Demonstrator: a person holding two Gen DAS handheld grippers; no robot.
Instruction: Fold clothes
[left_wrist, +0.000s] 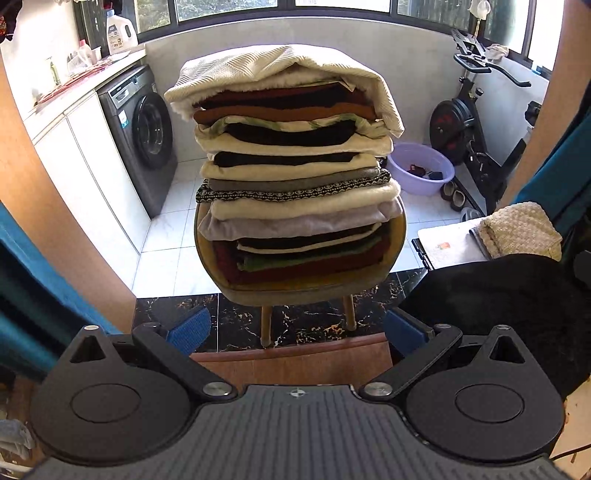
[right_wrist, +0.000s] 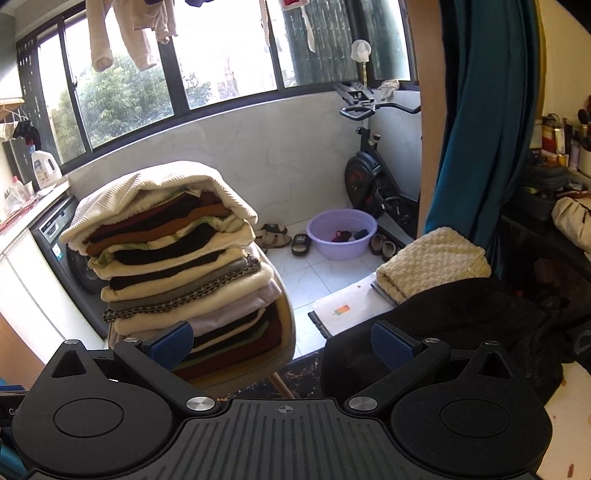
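A tall stack of folded clothes (left_wrist: 295, 162) sits on a chair (left_wrist: 306, 291), topped by a cream knit (left_wrist: 280, 70); it also shows in the right wrist view (right_wrist: 177, 258). A black garment (left_wrist: 509, 306) lies heaped at the right, and shows in the right wrist view (right_wrist: 443, 325) too. My left gripper (left_wrist: 295, 332) is open and empty, in front of the chair. My right gripper (right_wrist: 282, 345) is open and empty, between the stack and the black garment. A folded cream waffle towel (right_wrist: 428, 266) lies beyond the black garment.
A washing machine (left_wrist: 144, 136) and white cabinets stand at the left. A purple basin (right_wrist: 341, 236) with small clothes, shoes and an exercise bike (right_wrist: 373, 177) are at the back right. A teal curtain (right_wrist: 476, 129) hangs at the right. A white mat (right_wrist: 347, 310) lies on the floor.
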